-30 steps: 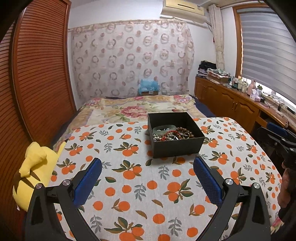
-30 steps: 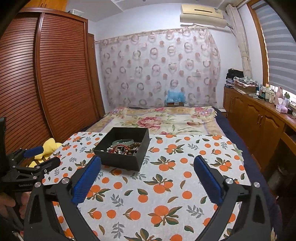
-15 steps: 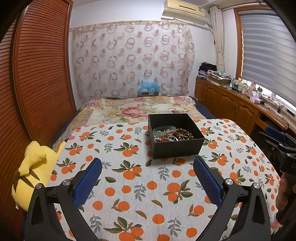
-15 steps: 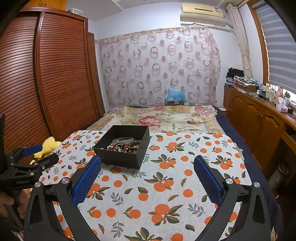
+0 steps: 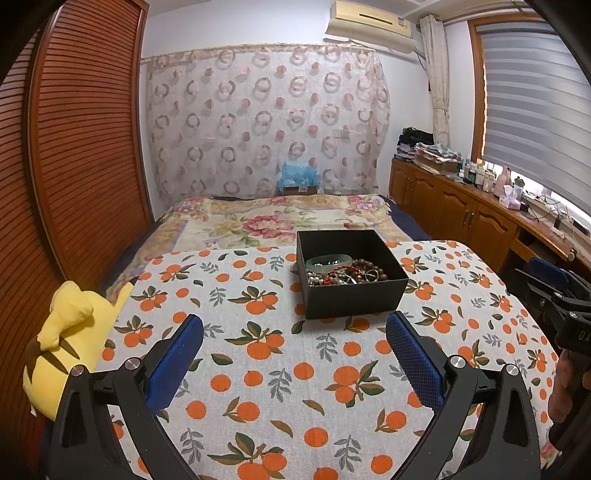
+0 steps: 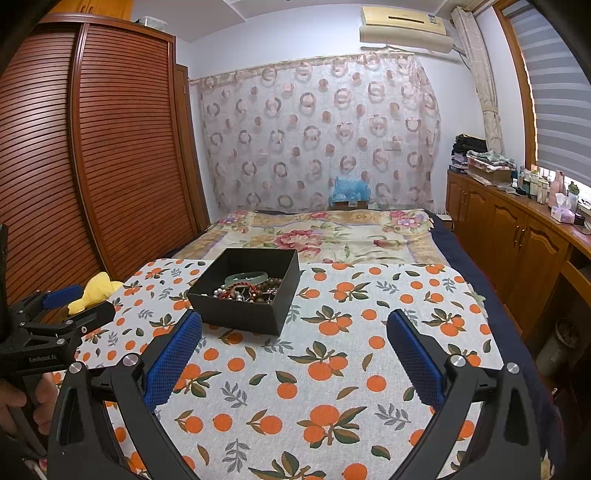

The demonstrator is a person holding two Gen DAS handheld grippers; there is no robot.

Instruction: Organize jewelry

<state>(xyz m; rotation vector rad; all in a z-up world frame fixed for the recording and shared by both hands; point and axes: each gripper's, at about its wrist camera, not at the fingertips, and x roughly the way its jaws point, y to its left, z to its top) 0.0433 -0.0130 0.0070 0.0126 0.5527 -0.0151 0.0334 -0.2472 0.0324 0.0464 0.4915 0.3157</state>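
A tablecloth (image 5: 288,373) printed with oranges and leaves fills the lower half of both views, laid flat over the near end of a bed. Beyond it a floral bedspread (image 5: 273,221) runs up to a curtain (image 5: 266,118) patterned with rings across the back wall. A slatted wooden wardrobe (image 5: 81,140) takes the left of the frame, and low wooden cabinets (image 5: 458,210) with a cluttered top line the right under the window blinds (image 5: 535,96). An air conditioner (image 5: 369,22) sits at the upper right.

A yellow plush toy (image 5: 62,332) is tucked at the cloth's left edge, just beside the left gripper (image 5: 293,356). Nothing lies between the grippers and the box.

The black box (image 5: 351,273) stands on the cloth, centre frame, holding a tangle of jewelry (image 5: 343,271): a pale green bangle (image 5: 327,261), brown beads, red cord. In the left view it sits just above and between the blue pads, apart from them. In the right view it lies upper left of the right gripper (image 6: 293,354). Both grippers are spread wide, grasping nothing.
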